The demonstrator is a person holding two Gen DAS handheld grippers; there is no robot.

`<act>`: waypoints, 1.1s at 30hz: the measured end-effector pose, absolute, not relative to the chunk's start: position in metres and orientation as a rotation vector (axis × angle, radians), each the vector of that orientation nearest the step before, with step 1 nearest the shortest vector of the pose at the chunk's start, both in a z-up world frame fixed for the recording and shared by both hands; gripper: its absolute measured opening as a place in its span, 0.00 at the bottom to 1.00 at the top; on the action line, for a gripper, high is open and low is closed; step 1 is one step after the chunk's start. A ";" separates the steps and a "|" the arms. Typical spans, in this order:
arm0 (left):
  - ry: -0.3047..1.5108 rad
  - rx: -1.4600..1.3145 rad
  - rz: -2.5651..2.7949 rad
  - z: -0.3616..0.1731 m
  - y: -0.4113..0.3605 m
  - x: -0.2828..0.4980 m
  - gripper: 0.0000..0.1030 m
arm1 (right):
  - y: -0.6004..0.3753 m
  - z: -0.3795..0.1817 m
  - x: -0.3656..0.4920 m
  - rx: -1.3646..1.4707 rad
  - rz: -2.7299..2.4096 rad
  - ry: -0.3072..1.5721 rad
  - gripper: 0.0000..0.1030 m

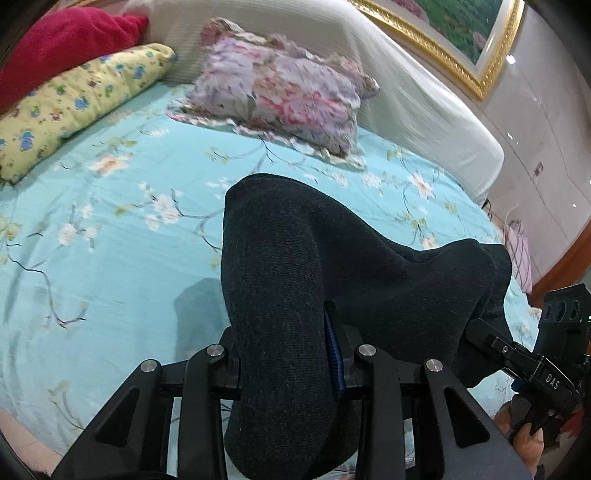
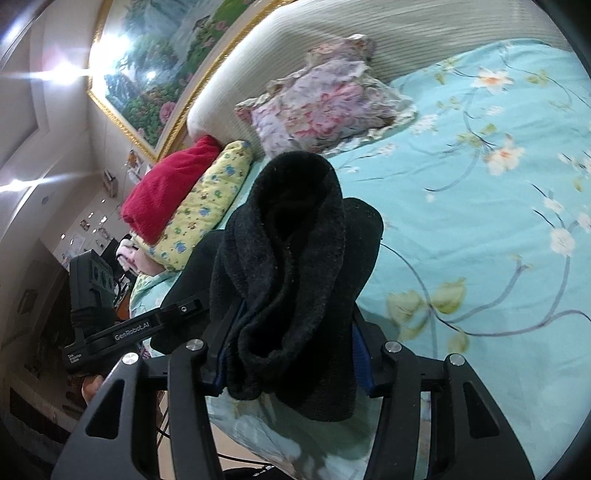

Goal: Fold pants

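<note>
Left gripper [image 1: 291,354]: clamped on the pants [image 1: 332,266]. Right gripper [image 2: 291,354]: clamped on the same pants [image 2: 295,266]. The pants hang between the two grippers, above the bed [image 1: 110,240], near its foot edge.

Left wrist view only: dark outer fabric bulging up from the jaws, long axis running across toward the right gripper [image 1: 524,354]. Right wrist view only: the fleecy inner lining, bunched in a roll pointing up toward the pillow [image 2: 325,103] at the headboard [image 2: 369,26].
</note>
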State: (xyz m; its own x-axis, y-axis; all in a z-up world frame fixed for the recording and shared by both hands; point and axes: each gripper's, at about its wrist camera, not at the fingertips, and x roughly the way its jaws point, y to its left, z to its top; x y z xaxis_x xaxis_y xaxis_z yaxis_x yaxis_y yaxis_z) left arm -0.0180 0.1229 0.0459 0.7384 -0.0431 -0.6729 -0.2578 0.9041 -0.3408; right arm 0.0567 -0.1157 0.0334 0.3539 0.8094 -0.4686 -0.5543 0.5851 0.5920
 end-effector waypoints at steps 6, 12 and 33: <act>0.694 -0.439 0.154 0.058 0.146 -0.026 0.32 | -0.090 0.046 0.063 0.330 0.951 0.795 0.52; 0.667 -0.436 0.186 0.067 0.166 -0.020 0.32 | -0.064 0.060 0.076 0.293 0.979 0.776 0.52; 0.696 -0.458 0.272 0.043 0.229 0.064 0.32 | 0.019 0.036 0.174 0.245 0.996 0.844 0.52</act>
State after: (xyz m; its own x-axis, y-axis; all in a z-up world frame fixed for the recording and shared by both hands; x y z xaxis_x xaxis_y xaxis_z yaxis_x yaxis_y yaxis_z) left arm 0.0642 0.2291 0.0435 0.7382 0.0896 -0.6686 -0.3883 0.8670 -0.3125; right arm 0.1737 0.0195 0.0364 0.2658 0.8173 -0.5112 -0.6391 0.5465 0.5413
